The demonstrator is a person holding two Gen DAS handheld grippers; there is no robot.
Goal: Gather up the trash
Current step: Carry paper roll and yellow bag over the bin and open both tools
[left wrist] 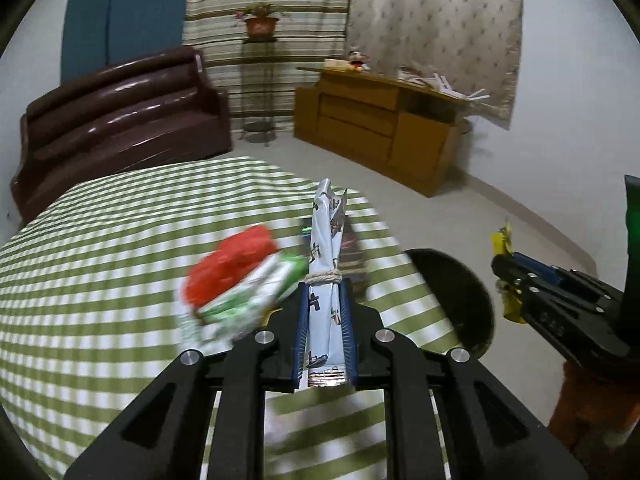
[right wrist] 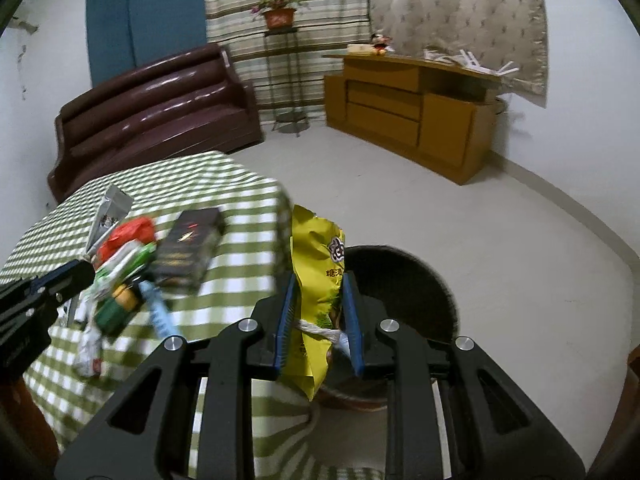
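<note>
Left hand-held gripper: blue-padded fingers clamped on a pale blue printed wrapper, which stands upright between the pads and rises above the fingertips over the right part of the table. A loop of white cord circles the wrapper at the fingertips.

Right hand-held gripper: fingers clamped on a yellow snack bag, crumpled, held upright, with its lower end hanging below the pads. It is held over the near rim of a round dark waste bin that stands on the floor just right of the table.

Table: covered with a green-and-white checked cloth.

Trash left on the table, right wrist view:
- black carton with gold print, lying flat near the right edge;
- red crumpled wrapper, left of the carton;
- green-and-white wrapper, just beside the red one;
- silver foil pouch, at the far side of the pile;
- small light blue packet, at the near side;
- further small pieces, too blurred to name.

Background:
- brown leather sofa, far left;
- potted plant on a metal stand, before striped curtains;
- wooden cabinet, far right.
</note>
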